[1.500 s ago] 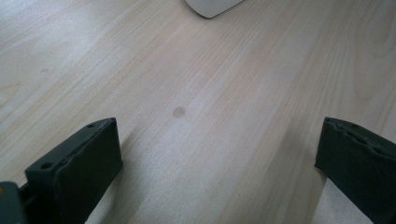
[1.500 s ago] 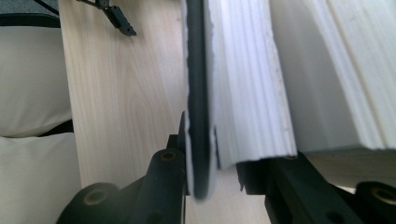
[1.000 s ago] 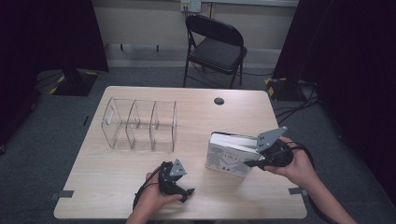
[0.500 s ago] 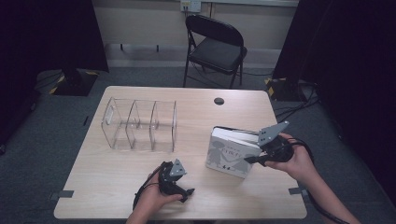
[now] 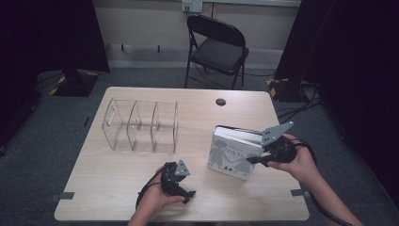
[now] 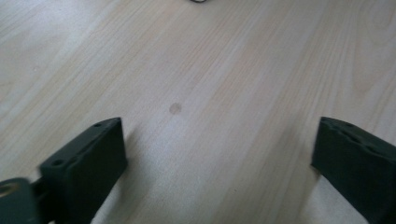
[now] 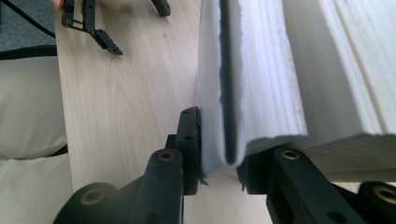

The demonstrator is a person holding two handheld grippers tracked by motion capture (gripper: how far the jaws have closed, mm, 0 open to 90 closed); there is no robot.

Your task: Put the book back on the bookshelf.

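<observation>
The book [image 5: 234, 153] is tipping up higher off the table [image 5: 117, 188] than a moment ago. Over on the left, the clear three-bay organizer [image 5: 141, 125] is sitting with nothing in its bays. The left gripper [image 5: 181, 184] is resting spread wide on bare wood, its jaws just easing inward. The right gripper [image 5: 256, 159] is pinching the book's cover edge tight.

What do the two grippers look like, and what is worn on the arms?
Both the left gripper and the right gripper are black, each with two blocky jaws with round screw holes, a grey three-cornered plate on top and a trailing black cable. The forearms are bare; no sleeves show.
</observation>
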